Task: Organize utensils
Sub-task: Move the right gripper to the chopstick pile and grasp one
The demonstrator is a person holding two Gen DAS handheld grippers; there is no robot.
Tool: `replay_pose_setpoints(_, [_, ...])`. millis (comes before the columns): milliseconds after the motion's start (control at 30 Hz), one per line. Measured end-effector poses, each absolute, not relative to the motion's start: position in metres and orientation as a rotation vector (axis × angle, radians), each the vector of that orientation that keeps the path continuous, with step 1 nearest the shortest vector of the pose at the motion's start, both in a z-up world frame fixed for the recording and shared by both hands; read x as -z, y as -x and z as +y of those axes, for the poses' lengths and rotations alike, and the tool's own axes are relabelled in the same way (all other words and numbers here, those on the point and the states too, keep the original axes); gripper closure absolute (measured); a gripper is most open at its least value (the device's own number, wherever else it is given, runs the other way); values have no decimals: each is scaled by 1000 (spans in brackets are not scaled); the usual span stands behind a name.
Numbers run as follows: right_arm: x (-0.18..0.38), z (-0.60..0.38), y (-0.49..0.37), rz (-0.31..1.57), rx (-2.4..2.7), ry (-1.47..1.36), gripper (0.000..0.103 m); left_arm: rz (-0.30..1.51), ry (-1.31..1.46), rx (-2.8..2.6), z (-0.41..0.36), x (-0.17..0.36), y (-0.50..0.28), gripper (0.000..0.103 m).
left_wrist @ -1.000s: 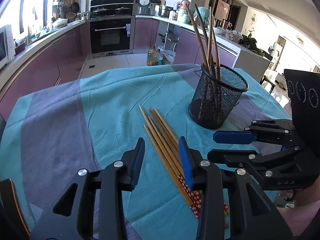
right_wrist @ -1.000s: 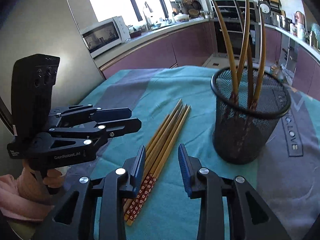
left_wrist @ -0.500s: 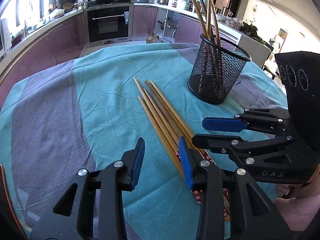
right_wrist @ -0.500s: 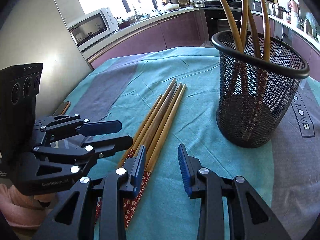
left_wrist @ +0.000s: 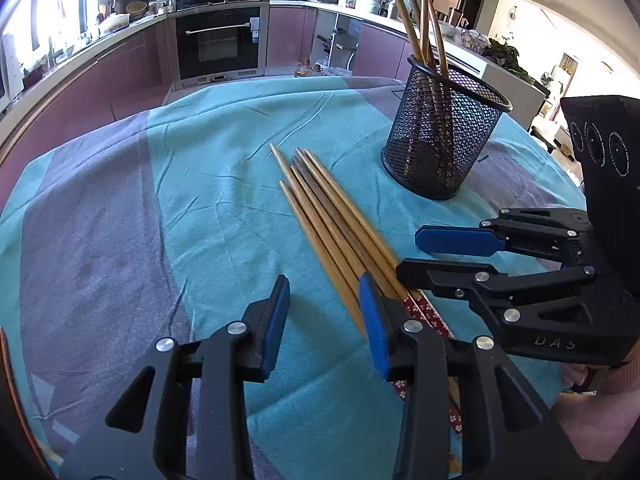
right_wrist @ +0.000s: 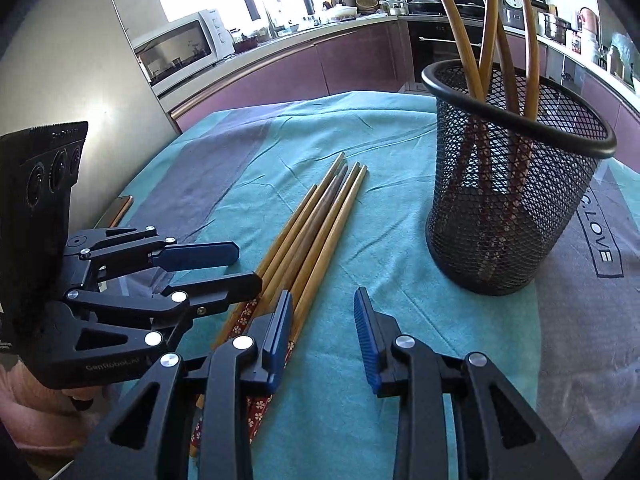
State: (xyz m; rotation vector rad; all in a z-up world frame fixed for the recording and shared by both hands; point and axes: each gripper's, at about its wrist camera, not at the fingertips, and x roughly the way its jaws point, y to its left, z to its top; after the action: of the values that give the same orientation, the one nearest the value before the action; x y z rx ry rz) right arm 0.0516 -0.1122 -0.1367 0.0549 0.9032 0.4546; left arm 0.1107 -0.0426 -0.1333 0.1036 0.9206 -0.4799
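Chopsticks (left_wrist: 340, 228) are lying in a loose bundle of about six on the teal tablecloth (left_wrist: 200, 200), near the table's middle, with their patterned red handle ends toward the person and their tips pointing away, toward the far edge and a little left of the mesh holder (left_wrist: 440, 136). That black holder is standing upright beside the tips, toward the table's right side, and is already carrying several chopsticks that are leaning against its rim.

The bundle's long axis is running nearly in line with both grippers' reach, so any pinch will probably have to come across the sticks, not along them. The left gripper (left_wrist: 324, 320) is hovering with its fingers apart and empty; its right finger is sitting over the bundle's handle end, so the sticks are lying just to the right of its gap. The right gripper (right_wrist: 322, 328) is also spread wide and holding nothing, its left finger over the same end, the sticks just left of its gap. Both are about equally near; neither appears to be straddling a stick yet.
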Motion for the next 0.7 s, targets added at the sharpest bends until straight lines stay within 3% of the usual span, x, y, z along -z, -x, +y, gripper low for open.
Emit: replay_pose_setpoints(700, [138,-103,-66,892,-366,18,75,952,-113,452,-44,135,-126,74])
